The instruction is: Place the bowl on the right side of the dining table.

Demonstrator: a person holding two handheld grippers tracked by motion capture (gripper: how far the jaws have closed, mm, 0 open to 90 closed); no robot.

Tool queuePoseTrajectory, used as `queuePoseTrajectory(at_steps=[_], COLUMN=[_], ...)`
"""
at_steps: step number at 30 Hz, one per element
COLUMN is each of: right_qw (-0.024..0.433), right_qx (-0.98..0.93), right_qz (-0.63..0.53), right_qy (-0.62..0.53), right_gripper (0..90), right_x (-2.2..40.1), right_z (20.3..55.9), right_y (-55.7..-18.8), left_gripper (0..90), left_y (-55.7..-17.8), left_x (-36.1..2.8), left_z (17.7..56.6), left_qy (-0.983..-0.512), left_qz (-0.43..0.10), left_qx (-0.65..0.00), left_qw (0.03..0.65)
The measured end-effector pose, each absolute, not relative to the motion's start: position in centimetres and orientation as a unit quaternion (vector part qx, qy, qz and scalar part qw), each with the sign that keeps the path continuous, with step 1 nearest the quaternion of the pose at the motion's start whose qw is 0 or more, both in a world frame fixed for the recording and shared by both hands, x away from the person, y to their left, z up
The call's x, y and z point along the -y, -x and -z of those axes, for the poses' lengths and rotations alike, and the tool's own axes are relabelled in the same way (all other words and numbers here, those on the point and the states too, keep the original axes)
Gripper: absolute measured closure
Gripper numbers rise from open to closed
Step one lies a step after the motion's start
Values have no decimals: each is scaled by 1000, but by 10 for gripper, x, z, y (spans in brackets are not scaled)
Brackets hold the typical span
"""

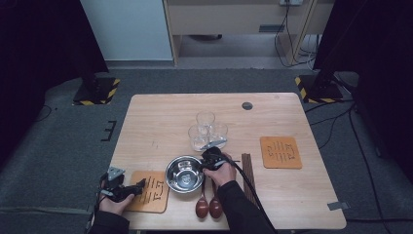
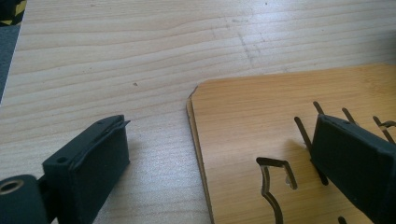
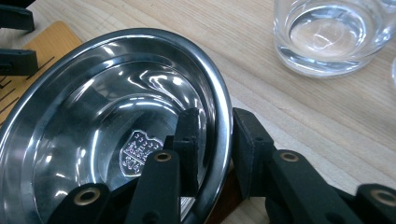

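A shiny steel bowl [image 1: 185, 175] [image 3: 93, 116] stands near the table's front edge, beside a wooden coaster [image 1: 152, 192] [image 2: 243, 112] with slots cut into it. My right gripper [image 1: 208, 161] [image 3: 217, 135] straddles the bowl's right rim, one jaw inside and one outside, with both pads against the rim. At the coaster's left edge my left gripper [image 1: 141, 187] [image 2: 223, 125] stands open and low. One of its jaws is over bare table and the other over the coaster, with nothing held between them.
Three clear glasses [image 1: 207, 129] cluster just beyond the bowl, the nearest glass [image 3: 327, 37] close to my right jaws. Dark chopsticks [image 1: 247, 170] and two brown spoons [image 1: 208, 207] lie by the right forearm. A second coaster [image 1: 280, 152] lies at the right.
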State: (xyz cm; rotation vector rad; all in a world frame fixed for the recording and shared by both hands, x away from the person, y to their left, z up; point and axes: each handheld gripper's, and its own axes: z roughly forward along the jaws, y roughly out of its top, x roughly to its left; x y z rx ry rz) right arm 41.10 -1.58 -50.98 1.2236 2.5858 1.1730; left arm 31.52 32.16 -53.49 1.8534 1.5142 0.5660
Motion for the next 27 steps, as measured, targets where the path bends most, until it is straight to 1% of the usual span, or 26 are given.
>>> queuePoseTrajectory(at_steps=[3, 8, 13, 18, 24, 27], right_qw=[17, 15, 16, 16, 6, 10], right_qx=[-837, -835, -833, -824, -808, -809], right_qz=[-375, -374, -372, -395, -429, -432], right_qy=[-398, -404, -409, -406, -404, -398], right_gripper=[744, 779, 788, 807, 832, 833], right_x=[14, 13, 12, 11, 9, 9], right_z=[512, 513, 513, 508, 499, 498], right_y=[-412, -412, -412, -409, -403, -402], left_gripper=[35, 35, 35, 35, 35, 35], left_y=[-315, -315, -315, -315, -315, -315], left_x=[-322, -322, -322, -322, -322, -322], left_z=[535, 535, 535, 535, 535, 535], left_qy=[-710, -710, -710, -710, -712, -712], left_qz=[-217, -217, -217, -217, -217, -217], left_qx=[-580, -580, -580, -580, -579, -579], left_qw=[334, 335, 335, 335, 333, 333])
